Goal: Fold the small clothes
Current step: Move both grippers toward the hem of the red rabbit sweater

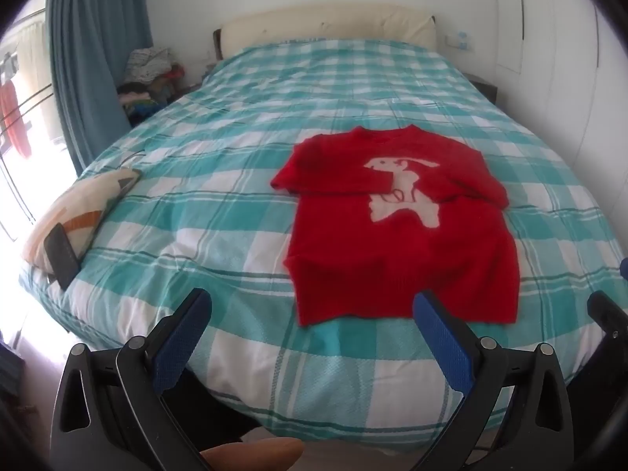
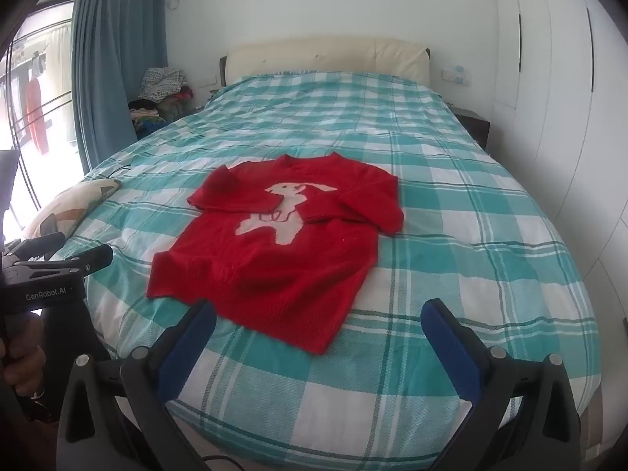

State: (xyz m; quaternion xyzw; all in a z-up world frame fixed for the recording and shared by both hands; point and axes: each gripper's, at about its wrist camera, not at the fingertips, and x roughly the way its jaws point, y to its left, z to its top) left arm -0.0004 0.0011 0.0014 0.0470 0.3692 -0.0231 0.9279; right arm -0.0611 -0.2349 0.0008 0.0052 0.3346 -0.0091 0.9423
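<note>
- A bed (image 2: 451, 204) with a teal and white checked cover fills the room.
- A cream padded headboard (image 2: 325, 57) stands against the white wall (image 2: 314, 4).
- A blue curtain (image 2: 114, 66) hangs at the left beside a bright window (image 2: 35, 90).
- White wardrobe doors (image 2: 557, 78) line the right side.
- A patterned pillow (image 1: 74, 212) lies on the bed's left edge.
- A heap of clothes (image 2: 161, 94) sits by the curtain.
</note>
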